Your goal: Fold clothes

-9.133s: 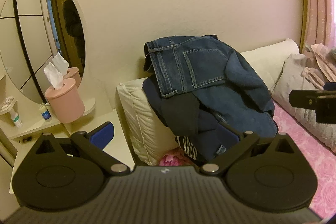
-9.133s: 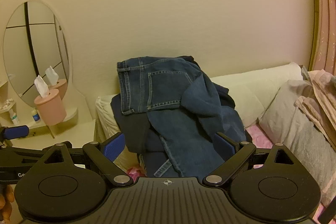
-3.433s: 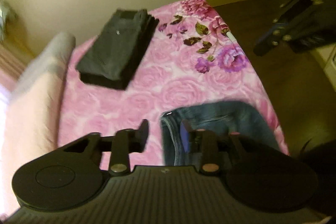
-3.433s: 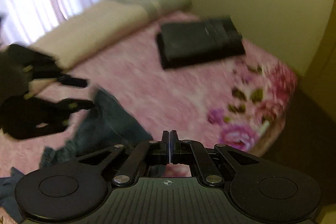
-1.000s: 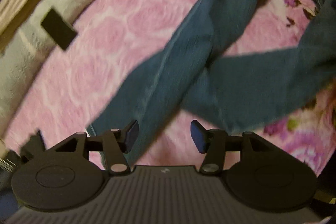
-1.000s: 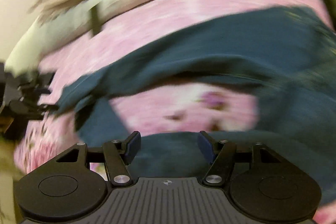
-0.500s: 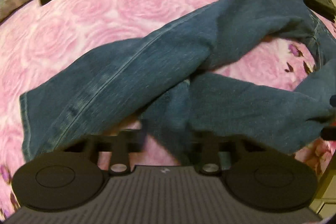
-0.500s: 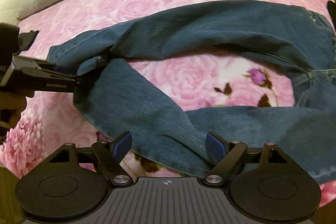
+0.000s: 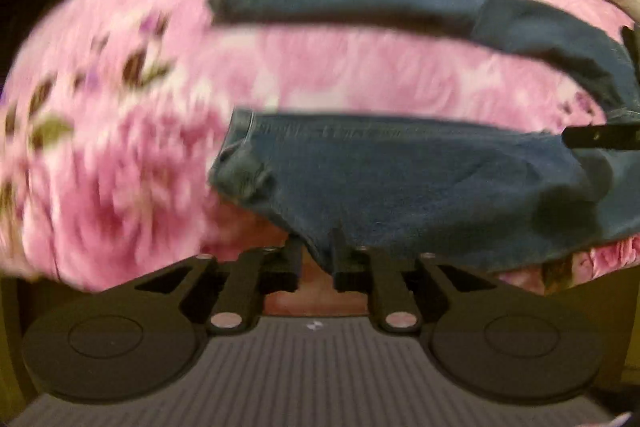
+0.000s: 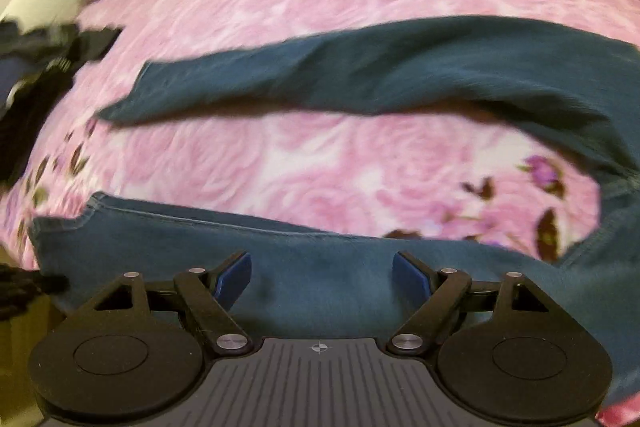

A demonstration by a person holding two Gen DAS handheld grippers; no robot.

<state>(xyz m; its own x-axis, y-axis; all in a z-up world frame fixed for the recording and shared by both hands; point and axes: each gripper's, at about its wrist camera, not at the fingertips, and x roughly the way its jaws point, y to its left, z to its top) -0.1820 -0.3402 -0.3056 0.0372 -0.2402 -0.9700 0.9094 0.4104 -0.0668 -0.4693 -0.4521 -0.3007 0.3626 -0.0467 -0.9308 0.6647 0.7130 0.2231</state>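
Clearly, the dark blue denim jeans (image 10: pixel 400 79) lie spread on the pink rose-patterned bedspread (image 10: pixel 320 155), both legs stretching toward the left of the frame with bedspread showing between them. At lower centre of its own view, the left claw (image 9: pixel 316 259) is clenched on the near leg's edge. The right claw (image 10: pixel 322 277) hangs released over that leg, blue pads wide apart.

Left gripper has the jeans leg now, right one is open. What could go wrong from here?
1. The left gripper pinches only the edge of the near leg of the jeans; a pull could slip it free.
2. The far leg lies apart across the pink bedspread, so the legs may fold misaligned.
3. The right gripper, open, hovers over the denim and could snag it.
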